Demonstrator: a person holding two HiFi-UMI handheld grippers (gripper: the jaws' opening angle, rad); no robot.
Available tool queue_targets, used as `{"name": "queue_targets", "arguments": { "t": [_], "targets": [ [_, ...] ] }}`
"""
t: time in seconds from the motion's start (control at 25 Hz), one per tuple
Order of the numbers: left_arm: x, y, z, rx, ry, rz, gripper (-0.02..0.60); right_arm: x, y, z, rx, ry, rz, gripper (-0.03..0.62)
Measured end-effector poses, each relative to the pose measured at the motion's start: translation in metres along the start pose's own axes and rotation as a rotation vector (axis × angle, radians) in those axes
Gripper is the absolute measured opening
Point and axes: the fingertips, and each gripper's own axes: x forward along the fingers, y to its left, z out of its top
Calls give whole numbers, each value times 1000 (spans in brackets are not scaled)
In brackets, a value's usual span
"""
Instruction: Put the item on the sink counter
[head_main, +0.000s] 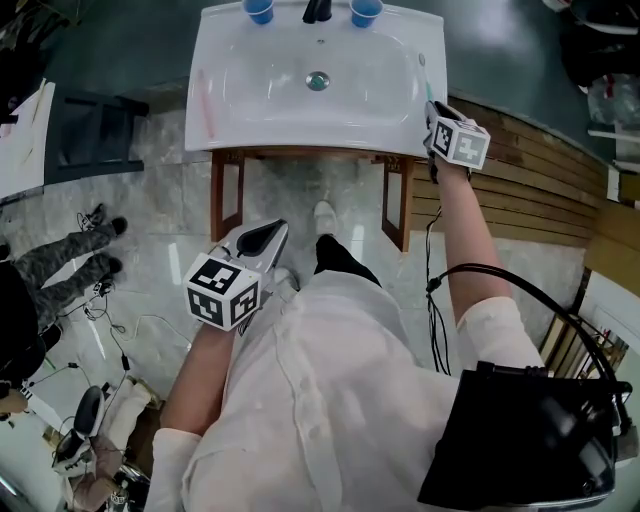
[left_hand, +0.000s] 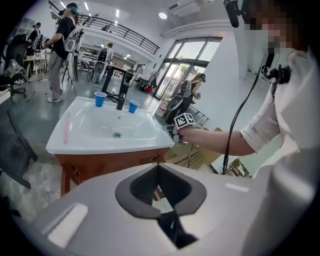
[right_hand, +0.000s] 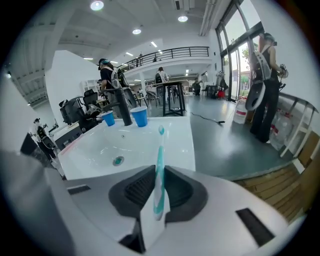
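A teal and white toothbrush (right_hand: 159, 170) stands upright between my right gripper's (right_hand: 159, 192) pads, its head over the right rim of the white sink counter (right_hand: 180, 145). In the head view my right gripper (head_main: 432, 108) hovers at the sink counter's (head_main: 400, 125) right edge. My left gripper (head_main: 268, 238) hangs low in front of the wooden stand, away from the sink. It is shut, with nothing between its jaws (left_hand: 159, 172).
Two blue cups (head_main: 259, 10) (head_main: 366, 12) flank the black faucet (head_main: 317, 10) at the back rim. A pink toothbrush (head_main: 207, 100) lies on the left rim. A person's legs (head_main: 60, 260) are on the floor at left. Wooden slats (head_main: 530, 170) lie to the right.
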Motion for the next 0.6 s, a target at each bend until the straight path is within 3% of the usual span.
{"name": "queue_targets", "arguments": {
  "t": [0.24, 0.6],
  "targets": [
    [-23, -8, -30, 23, 1, -20, 5, -37, 48, -21, 1, -26, 54, 54],
    [-83, -30, -113, 48, -1, -39, 5, -109, 141, -81, 9, -70, 124, 54]
  ]
}}
